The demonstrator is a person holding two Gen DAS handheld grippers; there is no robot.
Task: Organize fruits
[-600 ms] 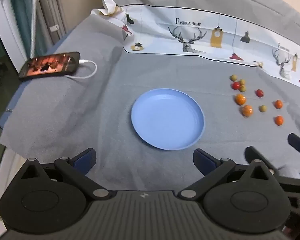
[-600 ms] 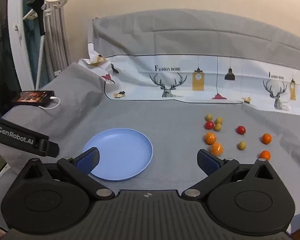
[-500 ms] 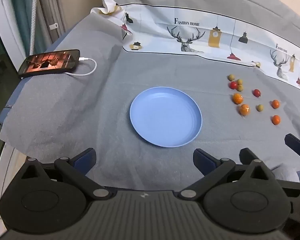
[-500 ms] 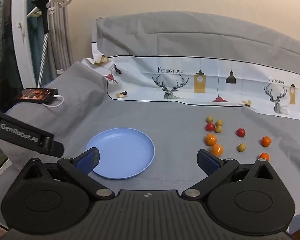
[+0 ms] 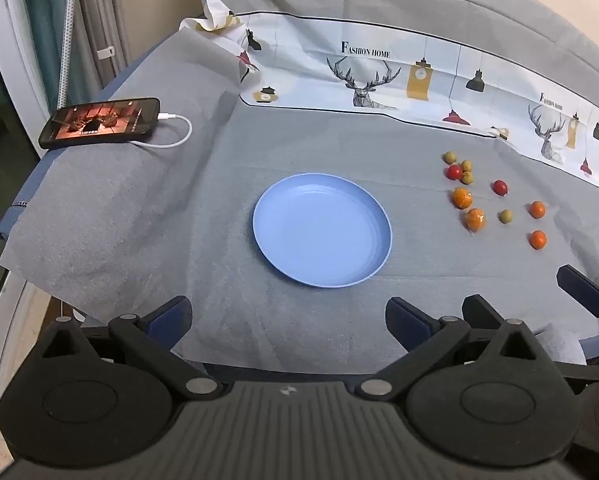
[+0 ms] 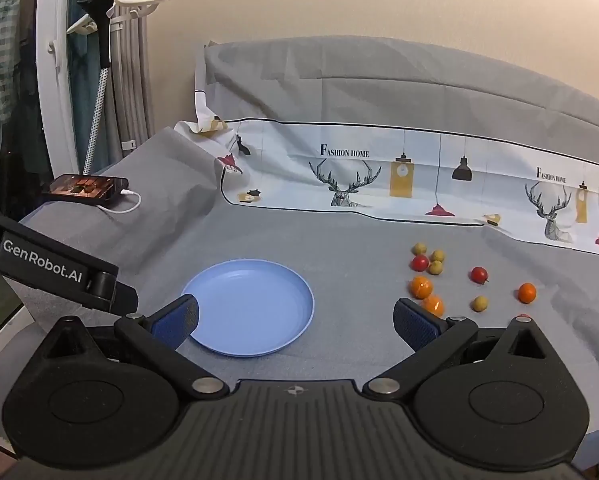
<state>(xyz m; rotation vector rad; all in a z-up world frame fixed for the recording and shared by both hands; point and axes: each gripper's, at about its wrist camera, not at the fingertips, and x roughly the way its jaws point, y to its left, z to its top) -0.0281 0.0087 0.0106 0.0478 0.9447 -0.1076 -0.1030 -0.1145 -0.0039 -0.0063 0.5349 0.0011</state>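
Observation:
An empty light-blue plate (image 5: 322, 230) (image 6: 251, 308) lies in the middle of the grey cloth. To its right is a scatter of small fruits: several orange ones (image 5: 462, 197) (image 6: 421, 286), two red ones (image 5: 454, 172) (image 6: 479, 275) and several yellow-green ones (image 5: 505, 216) (image 6: 479, 303). My left gripper (image 5: 287, 318) hovers open over the near edge of the cloth, below the plate, with nothing between its fingers. My right gripper (image 6: 295, 318) is open too, its left finger over the plate's near rim, its right finger just in front of one orange fruit. The right gripper's fingers (image 5: 581, 286) show at the left wrist view's right edge.
A phone (image 5: 101, 122) (image 6: 85, 188) with a lit screen and white cable lies at the far left of the cloth. A printed white cloth (image 5: 399, 80) runs along the back. A garment steamer pole (image 6: 99, 72) and curtains stand at the left. The table edge drops off at left.
Both views have pulled back and risen slightly: the plate and fruits sit a little farther off. Both grippers stay open and nothing has been picked up.

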